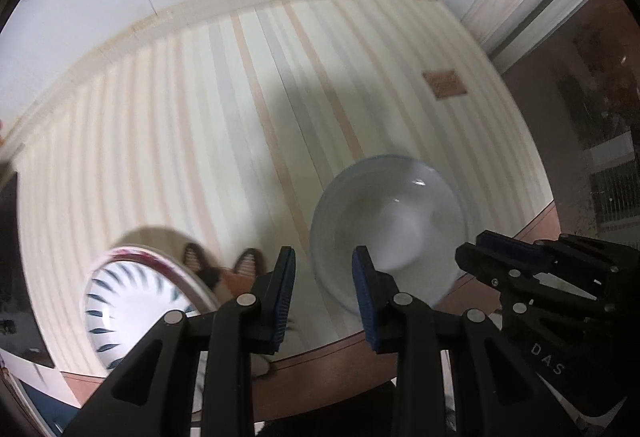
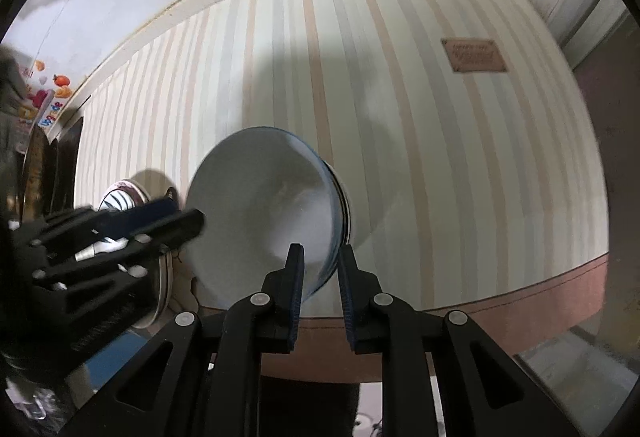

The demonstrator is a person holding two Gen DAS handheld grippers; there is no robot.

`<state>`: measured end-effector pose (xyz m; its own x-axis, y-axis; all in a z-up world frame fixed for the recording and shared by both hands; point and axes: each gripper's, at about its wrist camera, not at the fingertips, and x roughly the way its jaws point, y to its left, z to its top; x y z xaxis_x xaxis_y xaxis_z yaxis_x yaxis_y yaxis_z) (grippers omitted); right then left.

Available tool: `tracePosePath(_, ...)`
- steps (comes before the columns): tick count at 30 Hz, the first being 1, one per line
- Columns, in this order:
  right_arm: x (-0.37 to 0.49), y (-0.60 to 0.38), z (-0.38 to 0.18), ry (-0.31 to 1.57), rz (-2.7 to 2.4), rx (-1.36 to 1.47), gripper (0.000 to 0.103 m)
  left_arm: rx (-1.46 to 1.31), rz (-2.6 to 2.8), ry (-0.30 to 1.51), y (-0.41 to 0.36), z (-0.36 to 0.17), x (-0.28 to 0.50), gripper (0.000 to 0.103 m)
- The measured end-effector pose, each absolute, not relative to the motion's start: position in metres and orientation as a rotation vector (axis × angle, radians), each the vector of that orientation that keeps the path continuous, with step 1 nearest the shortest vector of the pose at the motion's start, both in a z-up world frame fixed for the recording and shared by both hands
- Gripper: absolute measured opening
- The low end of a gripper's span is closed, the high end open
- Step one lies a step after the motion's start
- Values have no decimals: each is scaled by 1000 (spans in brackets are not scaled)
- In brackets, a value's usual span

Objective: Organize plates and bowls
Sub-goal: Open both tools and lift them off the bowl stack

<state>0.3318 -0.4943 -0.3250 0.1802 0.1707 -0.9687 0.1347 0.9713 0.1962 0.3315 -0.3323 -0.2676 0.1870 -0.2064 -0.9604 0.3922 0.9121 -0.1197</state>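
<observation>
Striped cloth surface, brown edge on the near side, pale wall behind.

Far left, near the edge: patterned bowl with blue leaf strokes and a red rim, on the cloth and not held.

Left tongs: clenched and empty, hovering between the two bowls, just above the left rim of the white bowl.

White bowl: thin blue rim, near the surface's near edge, right of the patterned one. From the right wrist view it looks tipped.

Right tongs: straddling the white bowl's near rim, one pad inside and one outside. Looks like a grasp on the wall, but a narrow one.

Likely step: nest white into patterned. My advice:
- A rim pinch lets the bowl swing, so move it slowly
- Keep the left tongs out of the path
- Level the bowl above the patterned one
- Lower it until it is seated, then release
</observation>
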Motion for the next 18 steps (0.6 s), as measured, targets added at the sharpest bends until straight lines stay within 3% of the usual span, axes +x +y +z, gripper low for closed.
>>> tracePosePath(2, 322, -488, -308, 1356, 14, 230, 24, 164, -424, 1267, -325, -250, 321, 27)
tracePosePath(4, 310, -484, -287, 1306, 6, 215, 44, 157, -432, 1238, -318, -237, 312, 29)
tracePosePath(6, 300, -480, -269, 1263, 4, 216, 54, 138, -441, 1206, -311, -222, 303, 29)
tracePosePath(10, 276, -472, -233, 1180, -14, 211, 62, 96, -457, 1117, -296, -190, 284, 34)
tracePosePath(12, 264, -470, -214, 1142, -22, 208, 69, 82, -460, 1082, -292, -178, 278, 44)
tracePosePath(14, 252, -465, -199, 1110, -29, 205, 73, 68, -465, 1047, -286, -166, 272, 73)
tracePosePath(18, 229, -458, -176, 1062, -51, 194, 84, 48, -458, 995, -276, -147, 260, 79)
